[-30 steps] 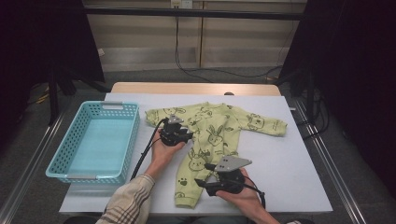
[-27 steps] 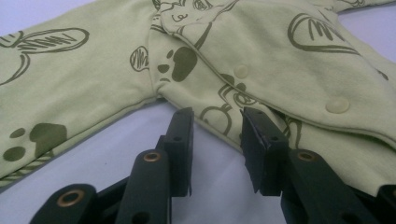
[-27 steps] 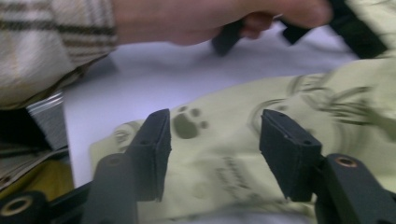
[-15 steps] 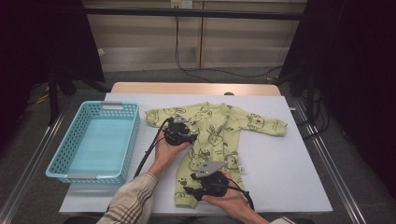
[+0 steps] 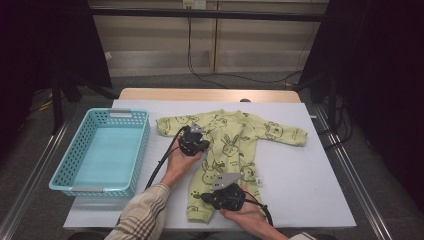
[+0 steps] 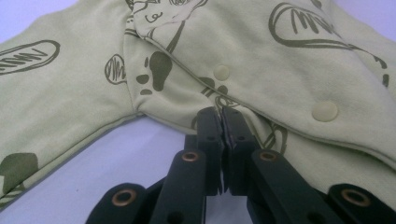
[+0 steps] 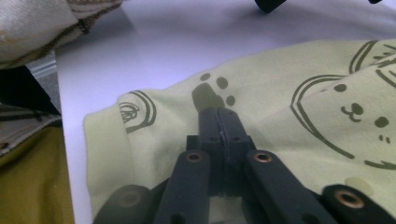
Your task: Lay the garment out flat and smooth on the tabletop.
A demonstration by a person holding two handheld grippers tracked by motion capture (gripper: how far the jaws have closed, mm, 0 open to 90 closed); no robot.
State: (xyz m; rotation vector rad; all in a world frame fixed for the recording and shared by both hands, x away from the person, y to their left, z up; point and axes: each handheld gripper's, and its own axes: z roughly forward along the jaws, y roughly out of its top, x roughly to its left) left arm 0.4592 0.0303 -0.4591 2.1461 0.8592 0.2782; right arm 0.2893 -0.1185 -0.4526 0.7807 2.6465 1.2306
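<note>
A yellow-green baby onesie (image 5: 235,135) with dark animal prints lies spread flat on the white table (image 5: 310,185). My left gripper (image 5: 196,132) rests by its near-left armpit. In the left gripper view its jaws have just been closing and now meet on the fabric edge (image 6: 222,114) beside the snap buttons of the onesie (image 6: 280,60). My right gripper (image 5: 203,196) lies low over the onesie's lower leg, pointing left. Its jaws have also just been closing and stand pressed together on the cloth (image 7: 218,113) of the onesie (image 7: 289,84), close to the leg cuff.
A light blue plastic basket (image 5: 100,150) stands on the left part of the table, a short gap from the onesie's sleeve. A plaid sleeve (image 5: 142,220) comes in from the bottom edge. Bare table lies right of the garment.
The right gripper moved left and down onto the onesie's lower leg. Both grippers' jaws closed on the fabric. The left hand stayed in place.
</note>
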